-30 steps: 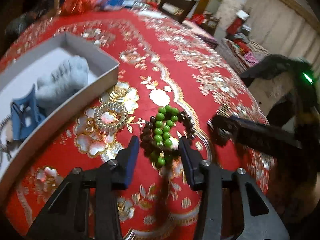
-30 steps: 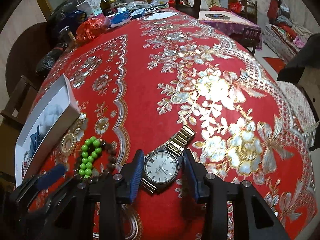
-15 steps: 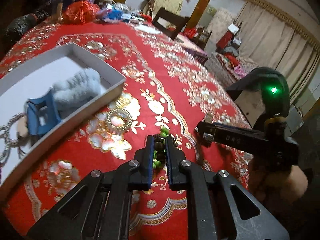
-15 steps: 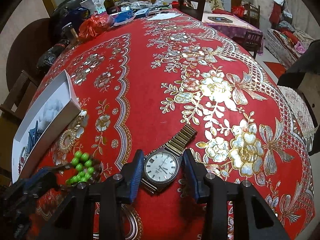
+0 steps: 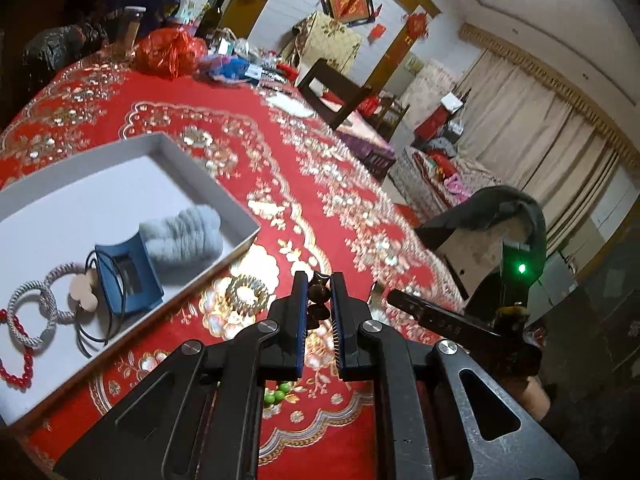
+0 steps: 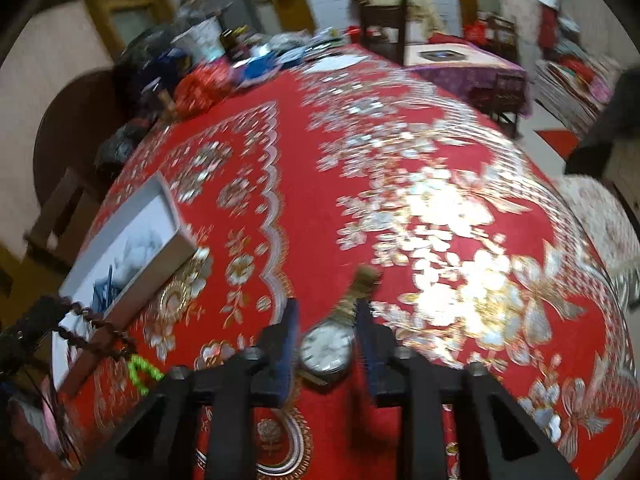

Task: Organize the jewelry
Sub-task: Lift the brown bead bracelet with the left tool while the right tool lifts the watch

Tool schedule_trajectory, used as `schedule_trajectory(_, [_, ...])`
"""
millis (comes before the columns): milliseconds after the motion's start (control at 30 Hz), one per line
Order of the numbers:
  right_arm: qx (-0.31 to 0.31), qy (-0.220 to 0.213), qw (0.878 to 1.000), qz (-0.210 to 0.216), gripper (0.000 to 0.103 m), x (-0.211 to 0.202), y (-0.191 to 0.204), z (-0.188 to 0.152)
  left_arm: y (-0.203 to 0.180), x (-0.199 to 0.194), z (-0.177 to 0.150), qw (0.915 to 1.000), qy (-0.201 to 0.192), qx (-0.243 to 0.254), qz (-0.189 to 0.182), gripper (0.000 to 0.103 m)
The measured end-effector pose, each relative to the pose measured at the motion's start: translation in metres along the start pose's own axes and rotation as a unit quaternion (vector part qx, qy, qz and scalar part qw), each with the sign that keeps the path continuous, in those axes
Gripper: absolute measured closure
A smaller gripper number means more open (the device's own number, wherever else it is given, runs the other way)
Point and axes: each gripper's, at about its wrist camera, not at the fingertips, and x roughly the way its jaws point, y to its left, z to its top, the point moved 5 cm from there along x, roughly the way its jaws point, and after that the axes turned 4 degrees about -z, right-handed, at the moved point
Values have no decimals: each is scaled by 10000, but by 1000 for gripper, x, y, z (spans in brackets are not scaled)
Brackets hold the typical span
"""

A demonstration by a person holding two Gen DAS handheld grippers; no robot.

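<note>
My left tongs (image 5: pixel 319 300) clamped on bead bracelet (image 5: pixel 316 303), green beads dangling below. White box (image 5: pixel 200 168) lay at ten o'clock, long axis toward twelve, nearer left hand. Right tongs (image 6: pixel 326 344) opening, wristwatch (image 6: pixel 326 346) between pads, contact unclear in blur.

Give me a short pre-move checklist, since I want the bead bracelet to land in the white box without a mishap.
1. Left claw shut on the bead bracelet: ok, brown beads are pinched between its pads.
2. Bracelet clear of the table: ok, in the right wrist view it hangs in the air, green beads lowest.
3. Free space in the white box: ok, the far half of its floor is bare.
4. Dangling loop clears the box wall: cannot tell.
5. Right claw out of the way: ok, it is at the watch, jaws opening, well clear of the box.
</note>
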Motion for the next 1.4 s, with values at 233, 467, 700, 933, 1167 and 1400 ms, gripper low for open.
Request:
schedule_trajectory(233, [449, 477, 9978, 66, 54, 5, -10, -28, 1, -4, -24, 9999, 105, -1, 8, 94])
schedule_trajectory(467, [-786, 369, 9948, -535, 45, 27, 25, -27, 8, -16, -40, 9997, 55, -229, -18, 94])
schedule_trajectory(700, [-1465, 269, 9858, -772, 63, 31, 39, -33, 2, -18, -38, 9997, 51, -210, -66, 94])
schedule_trajectory(933, [-1247, 268, 9895, -680, 66, 24, 38, -35, -2, -18, -44, 9998, 60, -164, -20, 94])
schedule_trajectory(1167, [-952, -231, 9944, -384, 67, -4, 37, -26, 5, -23, -42, 9997, -13, -243, 30, 94])
schedule_trajectory(1400, [-934, -630, 9934, -191, 67, -21, 45, -19, 7, -25, -40, 9996, -66, -256, 65, 94])
